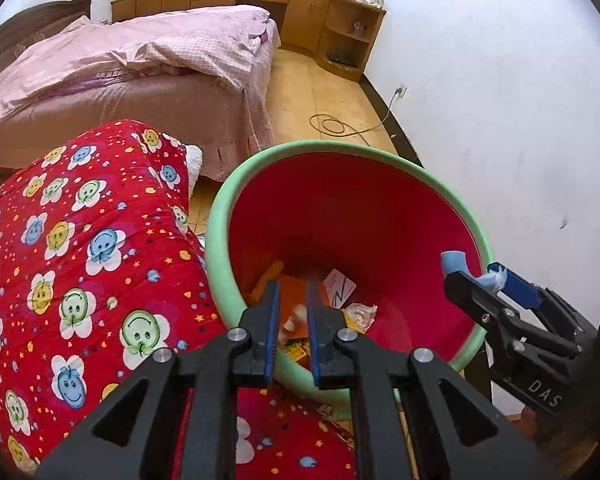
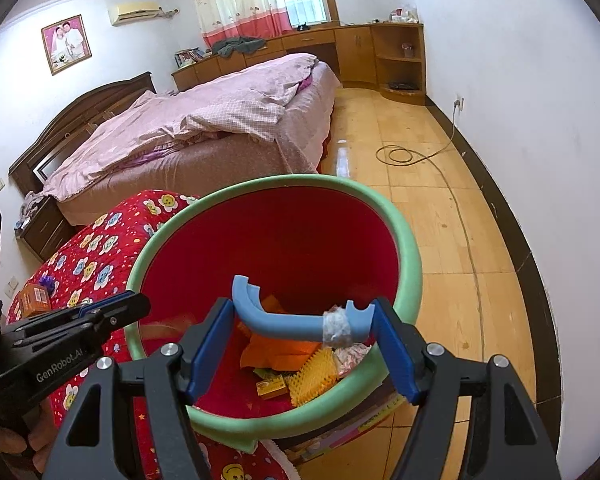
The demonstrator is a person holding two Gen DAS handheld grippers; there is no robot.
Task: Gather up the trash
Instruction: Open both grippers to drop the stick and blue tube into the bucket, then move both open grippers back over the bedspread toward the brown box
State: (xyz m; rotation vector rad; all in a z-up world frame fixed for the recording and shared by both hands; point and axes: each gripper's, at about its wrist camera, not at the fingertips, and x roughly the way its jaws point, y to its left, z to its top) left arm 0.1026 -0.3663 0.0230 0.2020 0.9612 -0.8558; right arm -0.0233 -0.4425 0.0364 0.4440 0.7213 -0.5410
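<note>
A bin with a red inside and a green foam rim (image 1: 220, 216) (image 2: 412, 264) stands tilted toward me beside a red blanket. In it lie orange paper (image 2: 284, 350), a yellow spiky piece (image 2: 316, 376), a white card (image 1: 340, 288) and a crumpled wrapper (image 1: 360, 312). My left gripper (image 1: 292, 286) (image 2: 136, 302) hangs over the bin's near-left rim, its blue pads a narrow gap apart. A blurred pale scrap (image 1: 294, 320) shows below that gap. My right gripper (image 2: 302, 308) (image 1: 474, 276) hovers over the bin's right side, shut on a curved blue foam piece (image 2: 284, 330) with tape around it.
A red blanket with smiley flowers (image 1: 92, 240) covers the surface left of the bin, with an orange box (image 2: 36, 300) on it. Beyond lie a bed with pink bedding (image 2: 204, 128), wooden floor with a coiled cable (image 2: 400, 156), and a white wall at right.
</note>
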